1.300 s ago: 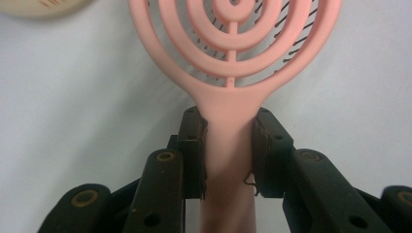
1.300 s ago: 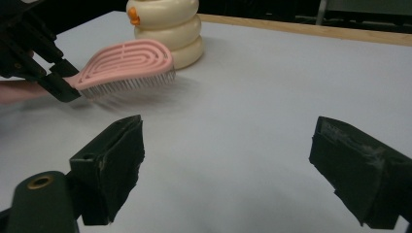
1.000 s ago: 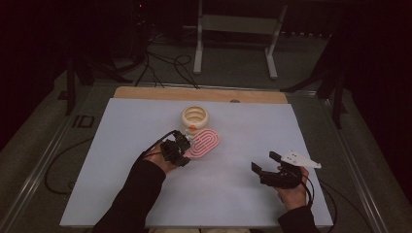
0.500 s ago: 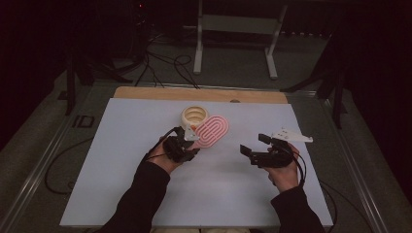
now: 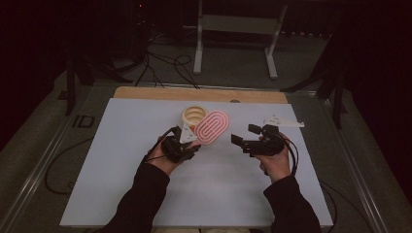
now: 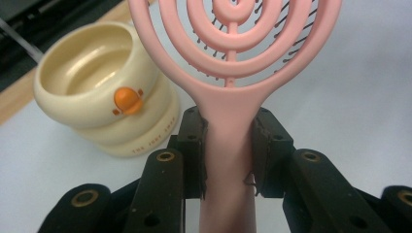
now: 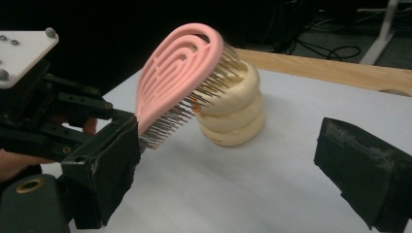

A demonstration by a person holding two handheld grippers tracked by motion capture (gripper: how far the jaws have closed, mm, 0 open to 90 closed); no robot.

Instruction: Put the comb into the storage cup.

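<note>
A pink hairbrush (image 5: 212, 127) with an open looped head is held up off the table, bristles toward the cup. My left gripper (image 5: 193, 141) is shut on its handle; in the left gripper view the pads (image 6: 265, 145) press both sides of the handle of the hairbrush (image 6: 228, 102). Just behind the brush stands a cream ribbed cup (image 5: 193, 115), which has an orange duck bill (image 6: 127, 99) on its side. My right gripper (image 5: 245, 134) hovers open a little right of the brush head, with nothing between its jaws. From it I see the hairbrush (image 7: 175, 73) leaning over the cup (image 7: 233, 116).
The white tabletop (image 5: 121, 194) has a wooden strip (image 5: 194, 93) along its far edge. Beyond it a metal stand (image 5: 233, 29) and loose cables (image 5: 165, 60) lie on the dark floor. A cable (image 5: 58, 179) runs down the left side.
The brush head has risen from near the table to a tilted, lifted pose by the cup. My right gripper has moved up and leftward, closer to the brush.
</note>
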